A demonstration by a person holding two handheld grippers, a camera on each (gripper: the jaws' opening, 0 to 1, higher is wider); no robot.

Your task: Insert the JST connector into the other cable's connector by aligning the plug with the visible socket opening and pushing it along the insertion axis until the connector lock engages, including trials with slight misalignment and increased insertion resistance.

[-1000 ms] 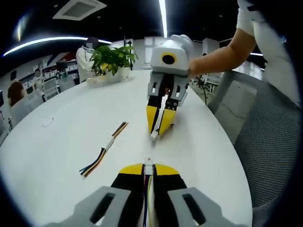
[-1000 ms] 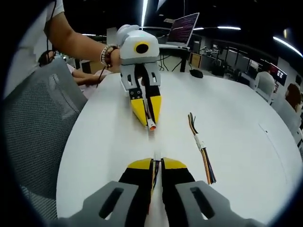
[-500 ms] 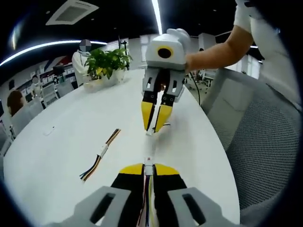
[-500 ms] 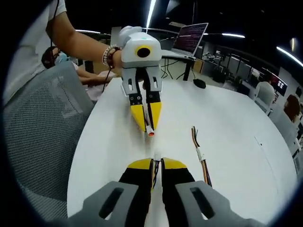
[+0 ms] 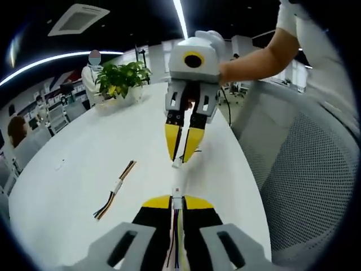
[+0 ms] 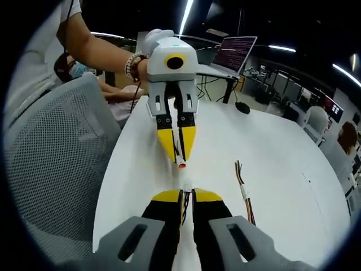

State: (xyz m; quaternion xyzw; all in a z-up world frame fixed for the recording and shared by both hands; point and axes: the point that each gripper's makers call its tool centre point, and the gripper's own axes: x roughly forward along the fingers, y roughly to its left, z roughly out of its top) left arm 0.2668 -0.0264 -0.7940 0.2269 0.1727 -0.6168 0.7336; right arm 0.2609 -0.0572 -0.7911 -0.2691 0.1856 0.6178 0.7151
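In the left gripper view my left gripper (image 5: 177,199) is shut on a cable whose small white connector (image 5: 177,191) pokes out past the yellow tips. Facing it, my right gripper (image 5: 181,158) hangs tilted down, shut on the other cable, its white connector (image 5: 176,164) a short gap away. In the right gripper view my right gripper (image 6: 186,195) grips its cable with the white connector (image 6: 186,187) at the tips. The left gripper (image 6: 179,160) faces it there, carrying a reddish-tipped connector (image 6: 181,165). The two connectors are apart.
A spare joined cable (image 5: 115,189) lies on the white round table (image 5: 73,180), also seen as the spare cable (image 6: 245,195). A potted plant (image 5: 121,79) stands at the far edge. A mesh chair (image 5: 304,175) sits beside the table, a laptop (image 6: 237,53) behind.
Both grippers have lifted a little off the table and the views have tilted. The facing connectors have stayed a short gap apart. Both stay shut on their cables.
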